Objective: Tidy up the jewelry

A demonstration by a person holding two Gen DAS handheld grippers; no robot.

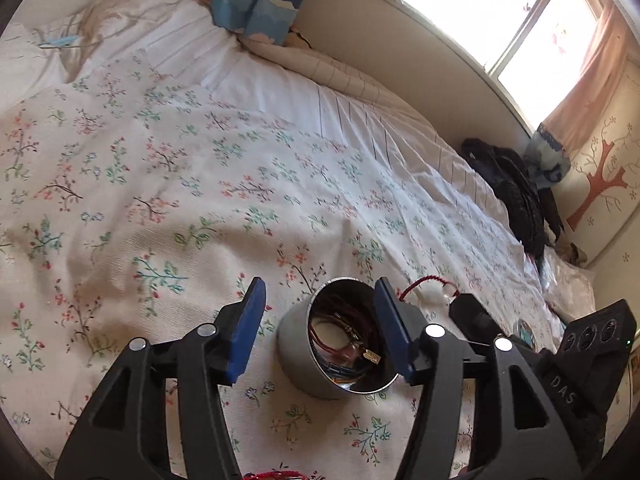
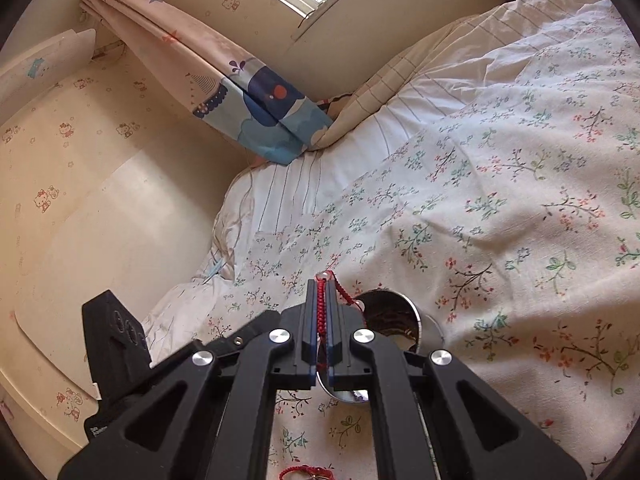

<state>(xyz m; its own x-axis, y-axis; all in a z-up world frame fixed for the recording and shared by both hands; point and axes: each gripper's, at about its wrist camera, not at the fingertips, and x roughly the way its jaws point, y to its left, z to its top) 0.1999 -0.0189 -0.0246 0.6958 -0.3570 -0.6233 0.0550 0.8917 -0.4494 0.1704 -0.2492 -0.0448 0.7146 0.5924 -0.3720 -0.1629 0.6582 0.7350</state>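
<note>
**Red cord above the tin: risks at the drop**

Red braided cord (image 2: 320, 312) is pinched between the closed pads of the right tool (image 2: 320, 292), its loose end hanging just beside the mouth of the metal tin (image 1: 298, 354). The left tool (image 1: 320, 320) stands wide, one pad on either side of the tin without touching it. The tin stands upright on the floral bed (image 1: 160, 184).

Likely faults, as judgements:
- The cord may snag on a pad or catch the rim on release, leaving part trailing outside.
- The bed is soft; a nudge from the right tool could tip the tin while the left tool is not gripping it.
- Closing the left tool off-centre could shove the tin aside rather than steady it.

Contents: the tin holds a tangle of dark red and blue cords with a small metal clasp (image 1: 370, 356), which an incoming cord could knot into. Another red cord (image 2: 306, 471) lies on the bed at the near edge, not yet stowed.
</note>
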